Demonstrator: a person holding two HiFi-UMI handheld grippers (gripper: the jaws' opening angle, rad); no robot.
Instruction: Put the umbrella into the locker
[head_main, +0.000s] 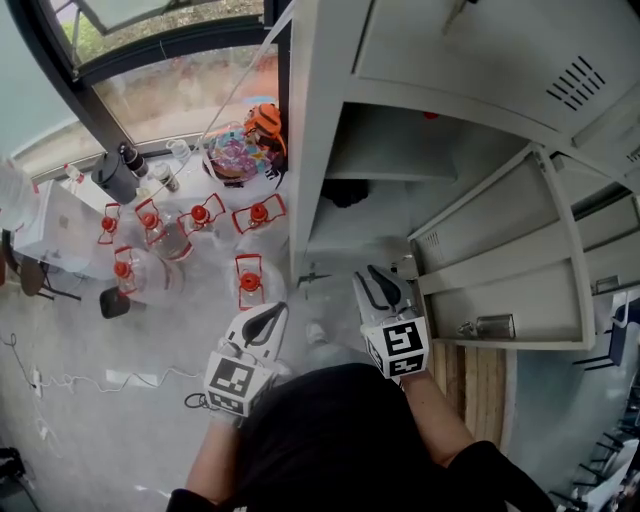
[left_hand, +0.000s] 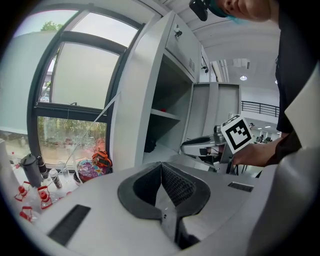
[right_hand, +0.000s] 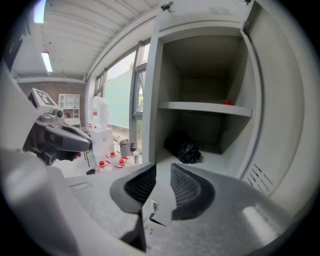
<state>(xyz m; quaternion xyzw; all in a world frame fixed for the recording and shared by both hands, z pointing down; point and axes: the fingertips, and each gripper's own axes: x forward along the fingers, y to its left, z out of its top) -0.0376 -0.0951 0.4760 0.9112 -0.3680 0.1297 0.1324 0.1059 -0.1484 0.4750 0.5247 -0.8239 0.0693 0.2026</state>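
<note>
Umbrella (right_hand: 186, 150) is in neither set of fingers; it lies as a dark crumpled bundle on the floor of the lower compartment of the locker (right_hand: 150, 75), under the shelf (right_hand: 200, 106) and toward the back left corner.

Left gripper (left_hand: 161, 170): pads pressed flat against each other, nothing between them.

Right gripper (right_hand: 162, 175): pads stand a narrow gap apart with nothing in the gap, so it grasps nothing; it looks straight into the open compartment, and the umbrella sits well apart from its tips.

From the left gripper view I see the right gripper off to the right, marker cube toward the camera, carried in the person's hand (left_hand: 260, 152); from the right gripper view I see the left one at the left edge, dark and blurred.

In the head view both grippers are held out in front of the person's body at the foot of the locker; the right one is just before the opening, the left one is out over the floor beside it.

Shelf carries a small red object (right_hand: 227, 102) near its right end; I cannot tell what it is.

Locker door (head_main: 510, 300) stands swung open to the right of the right gripper.

Left of the locker, on the floor under the window (head_main: 170, 90): clear jugs with red caps (head_main: 250, 280), a dark flask (head_main: 113, 175), a multicoloured bundle (head_main: 232, 155).
</note>
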